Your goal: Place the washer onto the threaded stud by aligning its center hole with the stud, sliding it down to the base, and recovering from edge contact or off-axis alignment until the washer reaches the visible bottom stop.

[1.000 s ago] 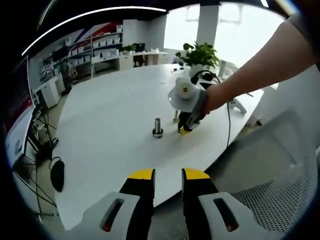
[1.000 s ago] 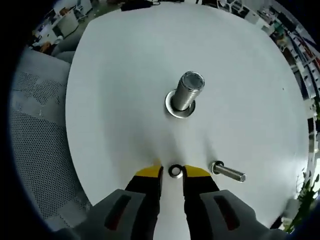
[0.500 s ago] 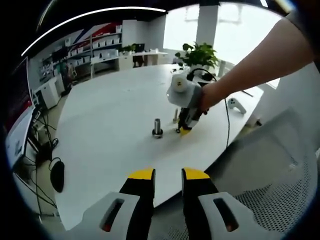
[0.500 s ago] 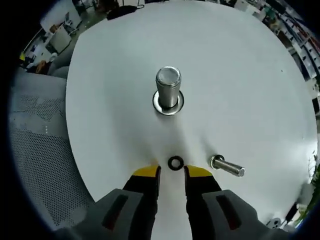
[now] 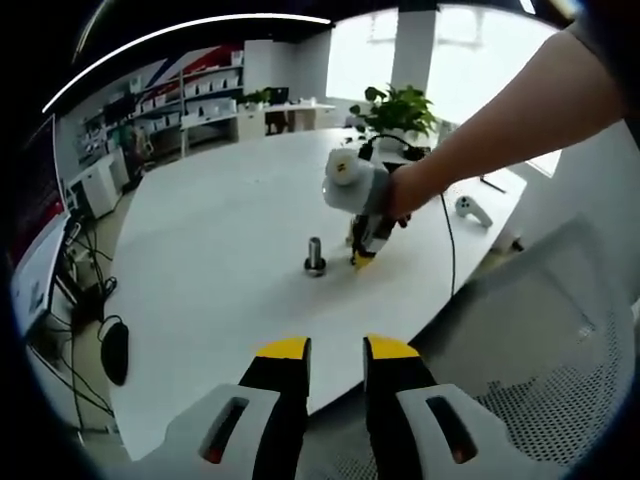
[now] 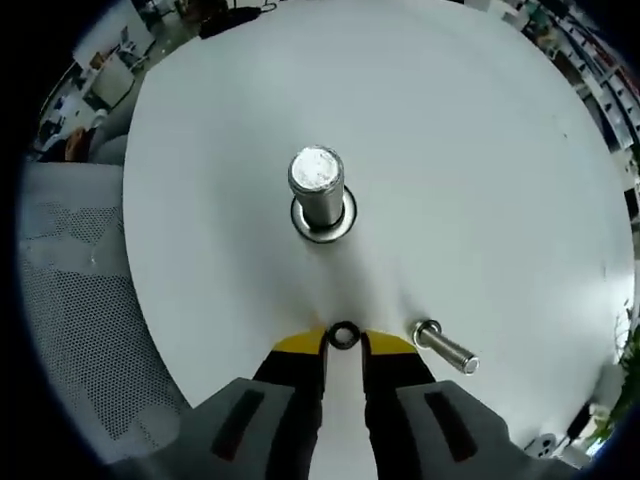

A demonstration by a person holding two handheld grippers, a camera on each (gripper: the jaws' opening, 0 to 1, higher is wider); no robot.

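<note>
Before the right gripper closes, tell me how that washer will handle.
The washer is a thin flat ring lying on the smooth table, so the right gripper may struggle to get under its edge. It will probably slide when nudged. It looks small, rigid and light.

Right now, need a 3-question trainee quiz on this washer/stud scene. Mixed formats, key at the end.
1. True or false: the washer is already seated on the upright threaded stud.
2. Multiple choice: the loose bolt on the table is (A) standing upright, (B) lying on its side, (C) held in the left gripper.
3. Fill in: in the right gripper view, the washer sits at the tips of the right gripper, between its two ____ jaw tips.

Key: 1 false, it lies on the table short of the stud. 2 B. 3 yellow.
</note>
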